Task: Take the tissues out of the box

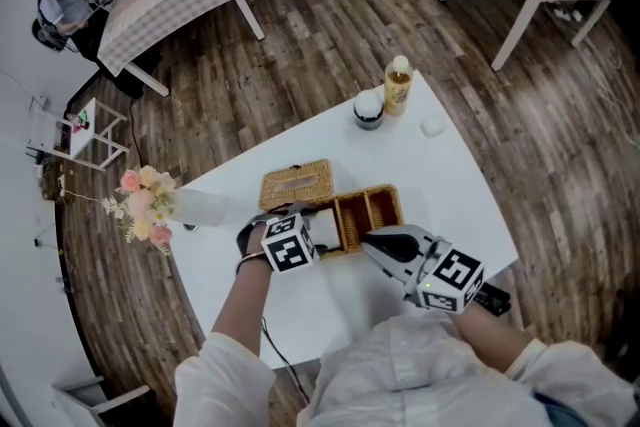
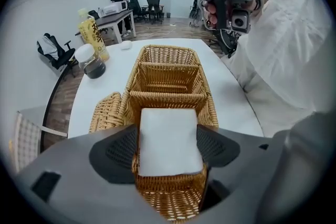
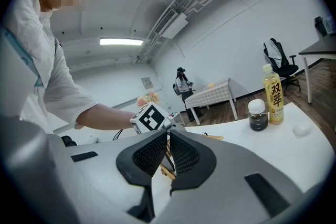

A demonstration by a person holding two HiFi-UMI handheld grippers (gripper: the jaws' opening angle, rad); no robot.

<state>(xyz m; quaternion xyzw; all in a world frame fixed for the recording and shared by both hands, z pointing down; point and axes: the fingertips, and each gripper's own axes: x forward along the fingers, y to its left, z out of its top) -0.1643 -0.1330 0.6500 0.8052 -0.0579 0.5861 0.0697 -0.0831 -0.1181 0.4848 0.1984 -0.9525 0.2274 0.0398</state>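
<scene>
A wicker box [image 1: 372,208] with several compartments stands on the white table [image 1: 440,175], and its wicker lid [image 1: 297,183] lies just behind it. A flat white stack of tissues [image 2: 169,131] fills the box's left end compartment. My left gripper [image 2: 168,144] is lowered over that compartment, open wide. Its pads [image 2: 125,152] flank the stack's two sides. In the head view the left gripper [image 1: 312,231] covers most of the stack. My right gripper [image 1: 369,237] hovers at the box's near side, pointing left. In its own view the right gripper [image 3: 168,136] is shut, holding nothing.
A yellow drink bottle [image 1: 398,85], a dark jar [image 1: 368,110] and a small white object [image 1: 432,126] sit at the table's far side. A vase of flowers [image 1: 150,205] stands at the left edge. Other tables, chairs and a person stand farther off in the room.
</scene>
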